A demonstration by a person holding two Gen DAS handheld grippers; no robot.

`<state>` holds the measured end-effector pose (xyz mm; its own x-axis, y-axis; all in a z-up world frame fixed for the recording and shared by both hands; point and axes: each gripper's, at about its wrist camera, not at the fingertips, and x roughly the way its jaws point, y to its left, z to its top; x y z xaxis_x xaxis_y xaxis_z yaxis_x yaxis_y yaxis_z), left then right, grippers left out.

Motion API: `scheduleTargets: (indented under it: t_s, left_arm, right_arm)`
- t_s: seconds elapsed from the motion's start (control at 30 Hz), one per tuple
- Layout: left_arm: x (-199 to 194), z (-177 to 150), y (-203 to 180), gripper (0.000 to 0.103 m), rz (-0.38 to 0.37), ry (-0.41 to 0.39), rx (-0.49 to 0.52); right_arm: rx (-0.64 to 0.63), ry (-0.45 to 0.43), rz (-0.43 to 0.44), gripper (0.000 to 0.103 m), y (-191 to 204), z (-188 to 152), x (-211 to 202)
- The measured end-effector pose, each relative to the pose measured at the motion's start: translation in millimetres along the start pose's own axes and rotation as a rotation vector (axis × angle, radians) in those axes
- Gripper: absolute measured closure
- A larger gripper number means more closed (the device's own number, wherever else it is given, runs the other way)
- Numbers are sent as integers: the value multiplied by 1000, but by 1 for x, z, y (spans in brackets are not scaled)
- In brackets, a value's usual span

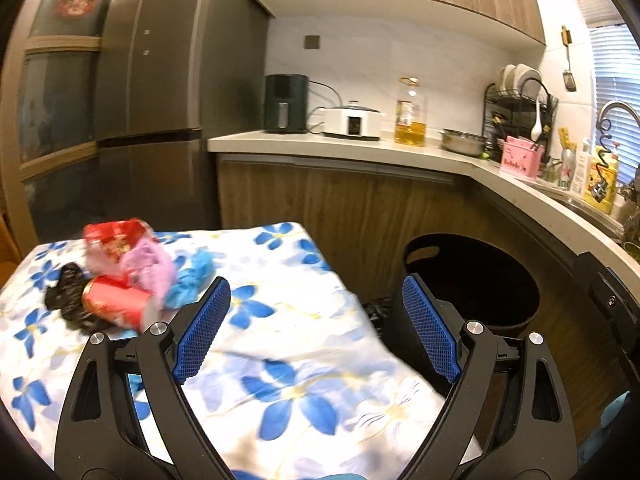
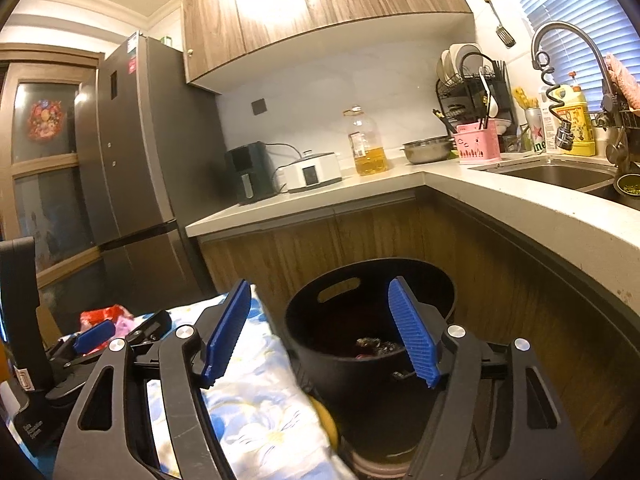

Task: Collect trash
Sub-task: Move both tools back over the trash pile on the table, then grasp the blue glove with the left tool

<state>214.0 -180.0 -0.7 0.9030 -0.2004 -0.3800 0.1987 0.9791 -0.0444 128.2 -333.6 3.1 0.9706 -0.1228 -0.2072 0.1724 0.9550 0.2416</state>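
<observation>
Left wrist view: left gripper [image 1: 316,320] held over the flowered cloth [image 1: 288,360], jaws spread wide, nothing between them.
Trash pile [image 1: 120,280]: on the cloth at ten o'clock of that gripper; red can [image 1: 114,304] lies on its side, long axis running left to right.
Right gripper [image 2: 320,336]: released, jaws wide, aimed at the black bin [image 2: 368,312].
Bin: at two o'clock of the left gripper, below the counter [image 2: 520,200]; scraps [image 2: 376,346] inside.
</observation>
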Motion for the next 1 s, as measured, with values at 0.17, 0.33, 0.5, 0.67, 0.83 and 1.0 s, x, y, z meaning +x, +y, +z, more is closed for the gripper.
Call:
scheduleTargets:
  t_s: [0.17, 0.33, 0.5, 0.67, 0.83, 1.0]
  left_arm:
    - [-20, -7, 25, 17, 46, -9, -10]
    - [-36, -16, 55, 17, 106, -6, -26]
    - [-49, -21, 80, 17, 165, -15, -43]
    - [-56, -25, 107, 17, 217, -15, -72]
    - [-63, -32, 130, 17, 259, -16, -95]
    - [-69, -43, 151, 17, 293, -16, -110]
  right_arm:
    - [-9, 7, 33, 33, 20, -9, -11]
    - [-1, 28, 74, 33, 38, -16, -12]
    - [-19, 40, 132, 33, 64, -20, -12]
    - [-43, 49, 180, 33, 87, -25, -11]
    - [-48, 68, 215, 33, 104, -32, -7]
    - [-51, 90, 245, 33, 118, -39, -1]
